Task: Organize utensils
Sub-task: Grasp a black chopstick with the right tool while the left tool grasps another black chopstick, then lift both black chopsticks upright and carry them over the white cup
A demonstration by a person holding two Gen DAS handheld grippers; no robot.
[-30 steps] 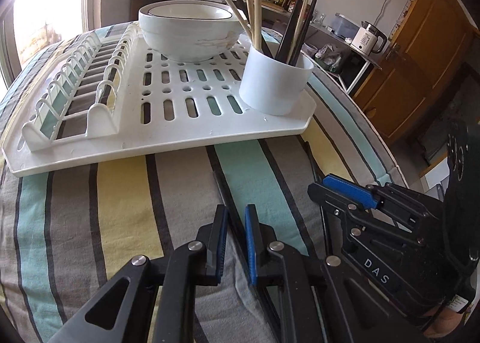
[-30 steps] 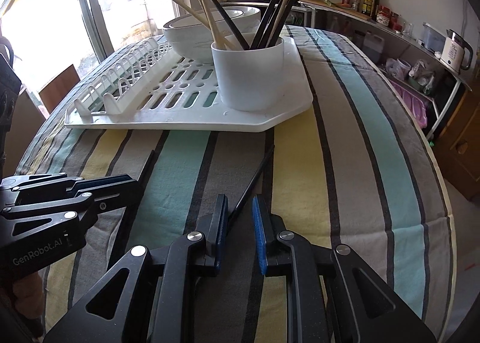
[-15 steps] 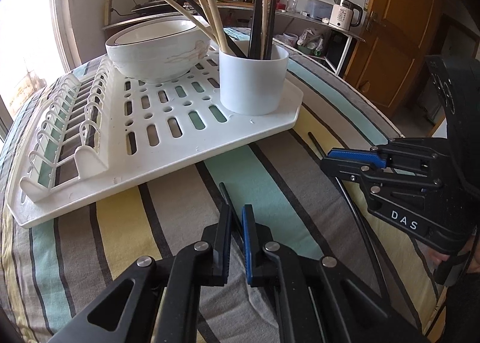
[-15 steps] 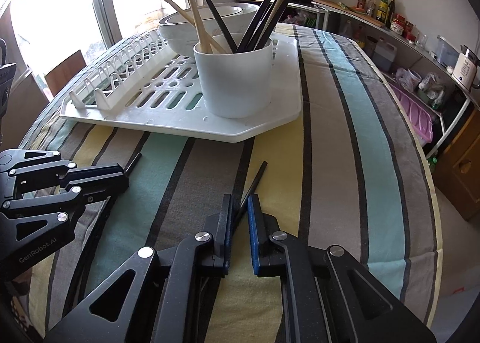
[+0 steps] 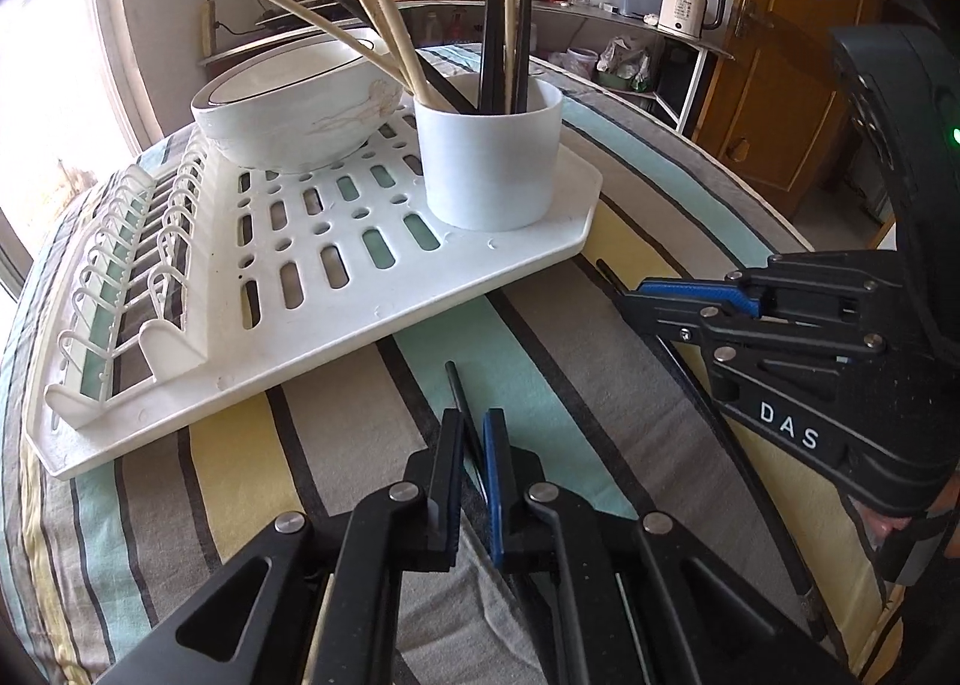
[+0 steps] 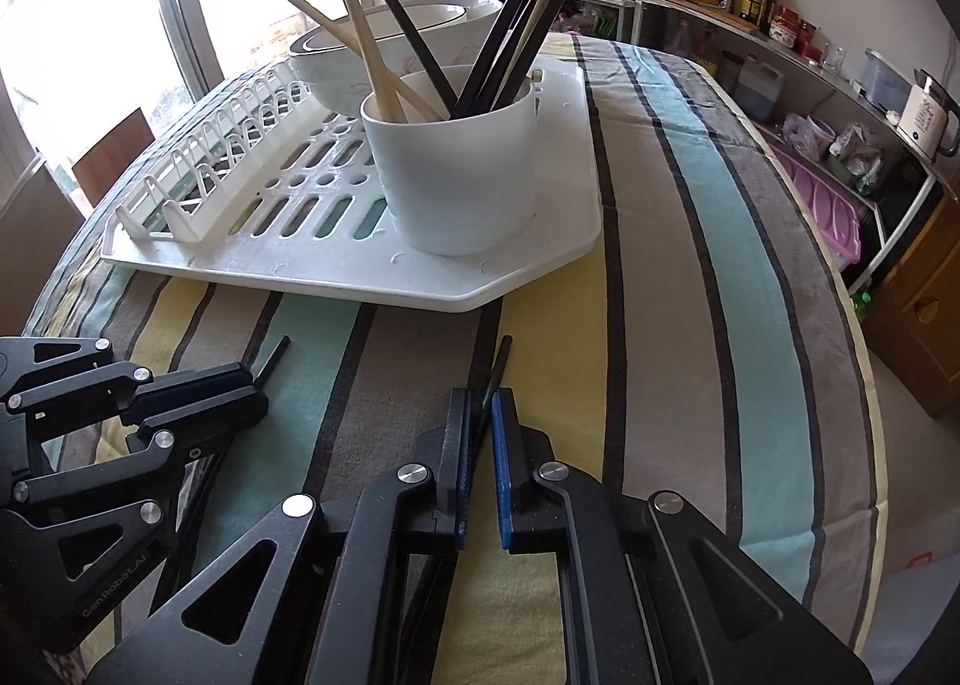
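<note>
A white cup (image 5: 489, 160) (image 6: 453, 160) with several black and pale chopsticks stands on the white drying rack (image 5: 336, 289) (image 6: 336, 259). My left gripper (image 5: 474, 433) is shut on a black chopstick (image 5: 457, 391) just above the striped cloth; it also shows in the right wrist view (image 6: 252, 385). My right gripper (image 6: 478, 421) is shut on another black chopstick (image 6: 498, 364); it also shows in the left wrist view (image 5: 630, 295), with its chopstick tip (image 5: 606, 272) near the rack's corner.
A white bowl (image 5: 294, 103) (image 6: 390, 40) sits on the rack behind the cup. The striped tablecloth (image 5: 540, 373) (image 6: 690, 265) covers a round table. A counter with a kettle (image 5: 687, 7) and bottles stands behind; a wooden door (image 5: 792, 55) is at the right.
Both grippers have closed tighter on their black chopsticks and lifted and tilted, and the cup and rack now stand more centred and closer in both views.
</note>
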